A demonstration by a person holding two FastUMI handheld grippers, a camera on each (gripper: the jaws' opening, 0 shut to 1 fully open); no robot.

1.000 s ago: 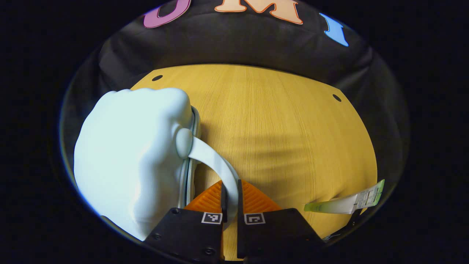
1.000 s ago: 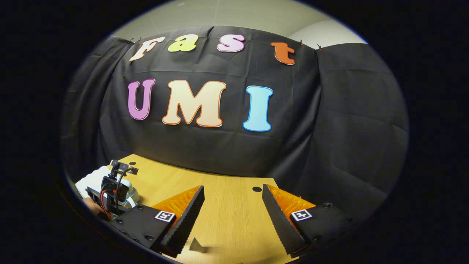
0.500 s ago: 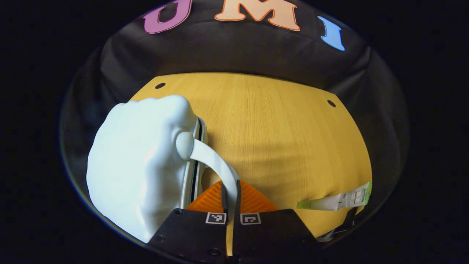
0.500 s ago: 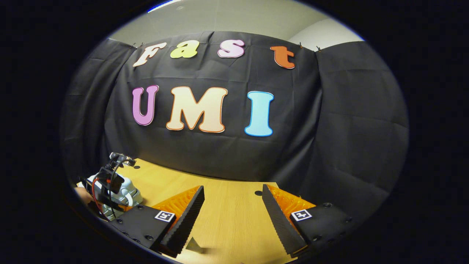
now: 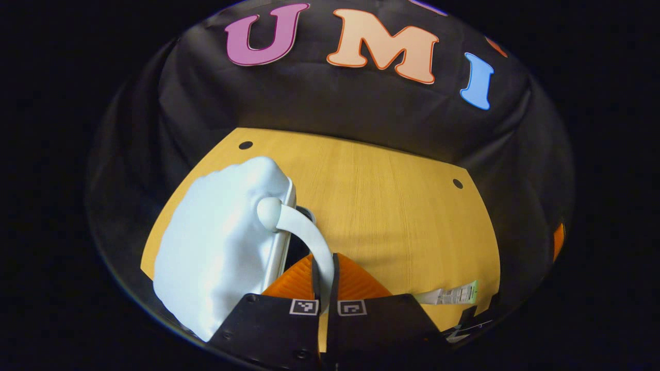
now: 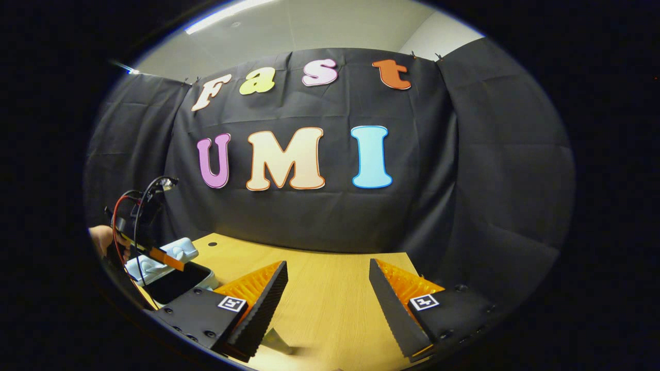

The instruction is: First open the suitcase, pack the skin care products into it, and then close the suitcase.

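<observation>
A small pale blue suitcase (image 5: 221, 252) lies at the table's left side. My left gripper (image 5: 325, 264) is shut on its curved handle strap (image 5: 304, 232) and holds the lid raised, so a dark gap shows under the lid's edge. In the right gripper view the lid (image 6: 178, 251) stands tilted above the dark, open lower shell (image 6: 178, 283), with the left gripper (image 6: 136, 221) and a hand (image 6: 102, 238) over it. A white and green skin care tube (image 5: 454, 294) lies near the table's front right. My right gripper (image 6: 327, 265) hangs open over the table with nothing between its fingers.
The wooden table (image 5: 392, 206) has small dark holes near its back corners (image 5: 457, 183). Black cloth hangs close behind it. A small grey pointed thing (image 6: 276, 342) lies on the table just below my right gripper's left finger.
My left gripper has risen with the handle and the lid has swung up from nearly closed to open. The right gripper stayed open and tilted slightly upward.
</observation>
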